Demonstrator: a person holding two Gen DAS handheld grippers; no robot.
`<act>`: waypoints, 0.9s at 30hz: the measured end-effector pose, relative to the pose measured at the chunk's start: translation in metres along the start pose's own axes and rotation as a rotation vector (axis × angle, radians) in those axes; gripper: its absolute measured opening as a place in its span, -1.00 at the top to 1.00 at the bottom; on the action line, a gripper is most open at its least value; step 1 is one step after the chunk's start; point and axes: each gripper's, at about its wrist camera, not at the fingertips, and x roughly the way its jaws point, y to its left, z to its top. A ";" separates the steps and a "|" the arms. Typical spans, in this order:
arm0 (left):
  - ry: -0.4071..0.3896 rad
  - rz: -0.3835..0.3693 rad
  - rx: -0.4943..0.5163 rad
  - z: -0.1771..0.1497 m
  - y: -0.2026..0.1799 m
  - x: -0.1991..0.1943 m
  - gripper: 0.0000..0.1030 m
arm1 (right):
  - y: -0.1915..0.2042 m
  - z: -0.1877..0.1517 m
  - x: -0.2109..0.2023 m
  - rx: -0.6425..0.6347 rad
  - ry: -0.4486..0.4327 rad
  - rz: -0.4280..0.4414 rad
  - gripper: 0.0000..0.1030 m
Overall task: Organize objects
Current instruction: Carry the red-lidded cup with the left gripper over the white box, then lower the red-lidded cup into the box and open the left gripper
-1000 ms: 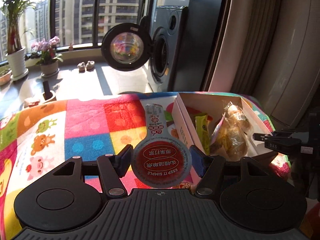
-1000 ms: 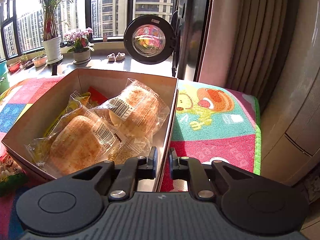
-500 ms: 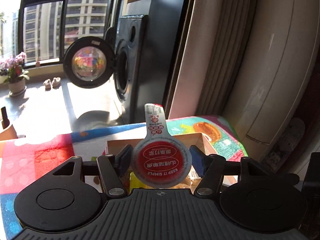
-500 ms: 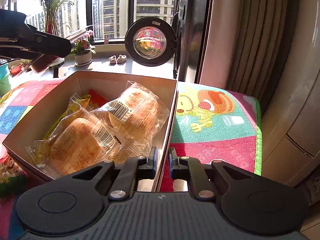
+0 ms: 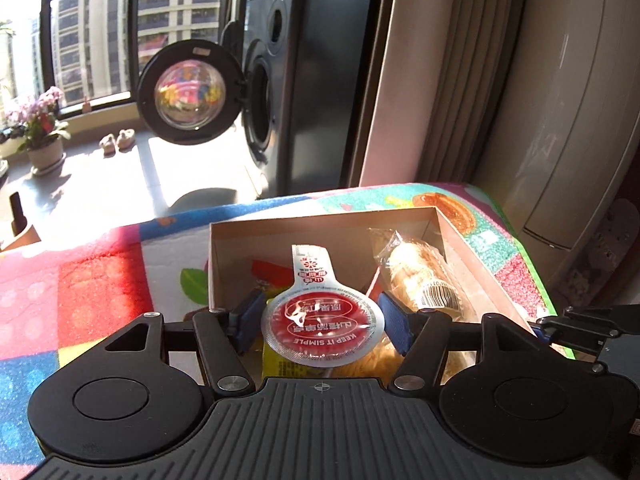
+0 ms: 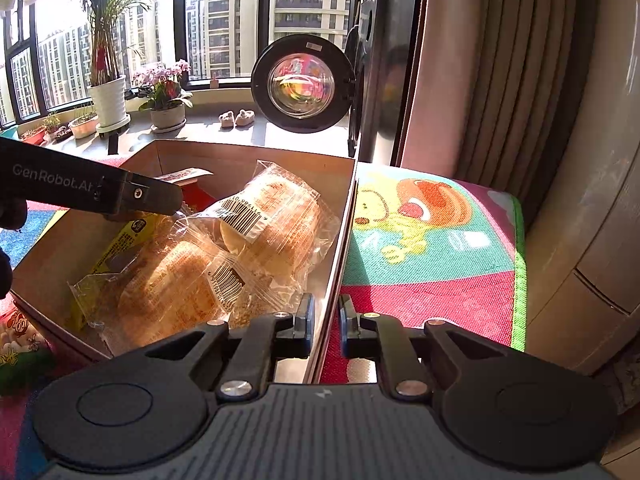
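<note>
With my right gripper [image 6: 324,322] pinched on the cardboard box [image 6: 344,216] wall to steady it, my left gripper [image 5: 322,326] holds the red-lidded snack cup [image 5: 322,330] above the box's packets, so I should lower it before letting go.

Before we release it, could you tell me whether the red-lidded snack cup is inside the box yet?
Not yet: the left gripper holds the snack cup above the open cardboard box, over the wrapped buns.
</note>
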 end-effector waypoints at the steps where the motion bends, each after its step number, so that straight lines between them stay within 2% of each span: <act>1: -0.001 -0.006 -0.004 0.000 0.000 -0.003 -0.31 | 0.000 0.000 0.000 -0.001 0.001 0.000 0.76; 9: -0.004 -0.054 0.043 -0.004 -0.009 -0.021 -0.31 | 0.001 -0.001 -0.001 -0.002 0.004 -0.002 0.75; 11: 0.009 -0.073 0.098 -0.007 -0.014 -0.025 -0.31 | 0.002 -0.001 -0.001 -0.005 0.005 -0.004 0.75; 13: 0.050 -0.051 0.192 -0.014 -0.023 -0.028 -0.32 | 0.002 -0.001 -0.001 -0.005 0.006 -0.004 0.74; 15: 0.071 -0.030 0.233 -0.021 -0.027 -0.030 -0.32 | 0.002 -0.002 -0.001 -0.002 0.007 -0.003 0.72; 20: 0.072 -0.070 0.202 -0.031 -0.017 -0.037 -0.30 | 0.004 -0.002 -0.001 -0.003 0.009 -0.007 0.72; 24: -0.125 -0.101 0.070 -0.024 -0.002 -0.062 -0.29 | 0.004 -0.003 -0.002 -0.002 0.010 -0.006 0.71; 27: -0.224 -0.103 -0.017 -0.014 0.011 -0.080 -0.29 | 0.005 -0.003 -0.003 -0.002 0.011 -0.006 0.71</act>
